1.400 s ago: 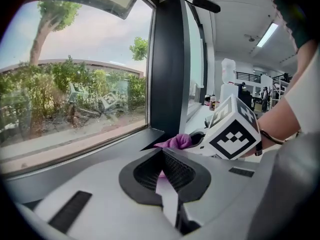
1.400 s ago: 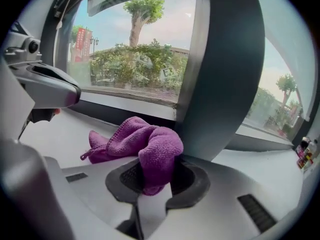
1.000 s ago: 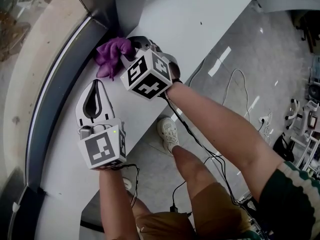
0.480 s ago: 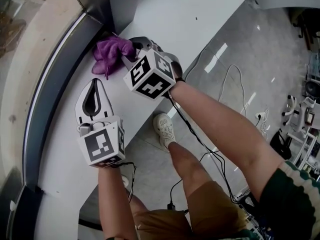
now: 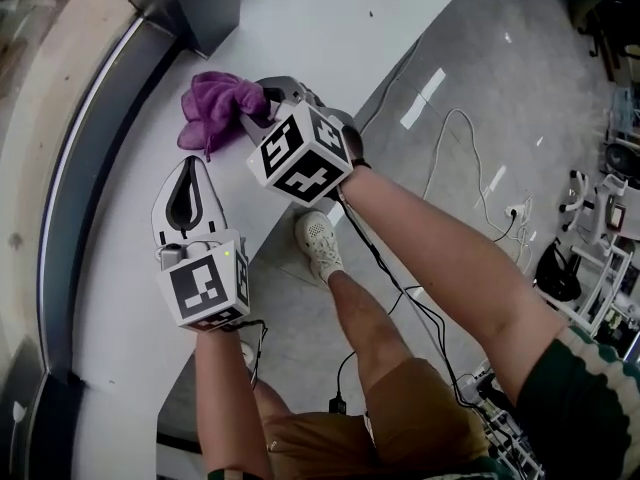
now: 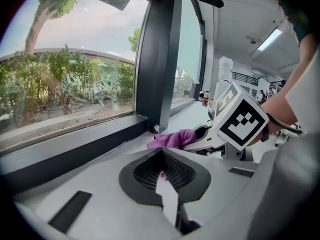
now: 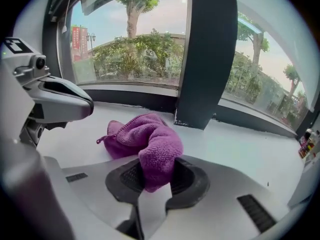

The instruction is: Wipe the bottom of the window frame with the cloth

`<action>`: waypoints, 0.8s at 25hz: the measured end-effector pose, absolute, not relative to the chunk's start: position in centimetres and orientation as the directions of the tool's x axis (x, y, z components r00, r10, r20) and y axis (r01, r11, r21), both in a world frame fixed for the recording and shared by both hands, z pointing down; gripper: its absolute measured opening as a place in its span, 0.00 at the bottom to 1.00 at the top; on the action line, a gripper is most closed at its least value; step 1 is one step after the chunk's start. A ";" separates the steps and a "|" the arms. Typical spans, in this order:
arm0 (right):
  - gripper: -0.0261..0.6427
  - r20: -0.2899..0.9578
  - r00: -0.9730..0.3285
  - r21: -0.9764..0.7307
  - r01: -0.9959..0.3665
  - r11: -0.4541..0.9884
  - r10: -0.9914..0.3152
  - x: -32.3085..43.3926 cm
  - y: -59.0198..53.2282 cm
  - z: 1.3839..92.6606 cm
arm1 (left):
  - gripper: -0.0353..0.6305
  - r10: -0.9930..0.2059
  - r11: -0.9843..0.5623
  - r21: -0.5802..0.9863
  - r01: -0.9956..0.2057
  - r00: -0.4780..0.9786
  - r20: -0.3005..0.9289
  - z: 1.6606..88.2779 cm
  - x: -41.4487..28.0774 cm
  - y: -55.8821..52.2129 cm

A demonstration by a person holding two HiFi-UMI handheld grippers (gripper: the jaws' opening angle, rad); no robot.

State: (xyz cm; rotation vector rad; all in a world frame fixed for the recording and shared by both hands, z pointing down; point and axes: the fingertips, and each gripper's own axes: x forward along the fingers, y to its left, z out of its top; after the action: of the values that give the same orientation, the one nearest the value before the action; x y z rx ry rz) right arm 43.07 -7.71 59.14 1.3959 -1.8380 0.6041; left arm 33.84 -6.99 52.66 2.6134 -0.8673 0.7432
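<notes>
A purple cloth (image 5: 210, 106) lies bunched on the white sill (image 5: 120, 298), a little off the dark bottom rail of the window frame (image 5: 72, 203). My right gripper (image 5: 256, 108) is shut on the cloth's near end; a fold (image 7: 150, 144) bulges up out of its jaws (image 7: 156, 178). My left gripper (image 5: 190, 166) rests on the sill just behind the cloth, shut with nothing in it. In the left gripper view the cloth (image 6: 172, 138) sits past the shut tips (image 6: 161, 153), at the foot of the dark mullion (image 6: 160, 59).
The dark mullion (image 5: 195, 8) rises from the sill just beyond the cloth. The sill's outer edge (image 5: 300, 203) drops to a grey floor with white and black cables (image 5: 460, 158). The person's shoe (image 5: 318, 243) and legs stand below it.
The right gripper and the cloth have drawn back from the foot of the mullion along the sill. The left gripper has stayed where it was, shut.
</notes>
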 end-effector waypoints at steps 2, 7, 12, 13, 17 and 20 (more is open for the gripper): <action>0.17 0.786 -0.131 0.064 -0.955 0.291 -0.604 43.1 -6.1 59.2 | 0.06 -0.457 -0.783 0.111 -0.612 0.687 0.565 53.0 34.1 -5.3; 0.17 0.789 -0.131 0.050 -0.960 0.275 -0.600 43.2 -5.1 58.5 | 0.06 -0.441 -0.792 0.111 -0.601 0.688 0.577 52.4 34.2 -4.7; 0.17 0.794 -0.129 0.050 -0.960 0.275 -0.594 43.3 -5.0 57.9 | 0.06 -0.453 -0.790 0.101 -0.605 0.686 0.570 51.7 34.4 -6.1; 0.17 0.795 -0.128 0.051 -0.960 0.275 -0.592 43.4 -4.5 57.9 | 0.06 -0.452 -0.792 0.098 -0.603 0.686 0.570 51.6 34.5 -5.9; 0.17 0.802 -0.123 0.052 -0.961 0.273 -0.584 43.4 -1.6 58.2 | 0.06 -0.445 -0.796 0.098 -0.597 0.687 0.574 51.7 34.9 -4.2; 0.17 0.803 -0.114 0.055 -0.963 0.263 -0.585 43.4 -2.3 57.6 | 0.06 -0.431 -0.803 0.103 -0.586 0.692 0.579 51.1 35.2 -4.9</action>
State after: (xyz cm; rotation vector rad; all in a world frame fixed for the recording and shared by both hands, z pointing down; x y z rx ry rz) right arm 43.42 -2.33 57.56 1.4137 -1.7984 0.6499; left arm 35.19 -4.91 51.12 2.6243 -0.8081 0.7934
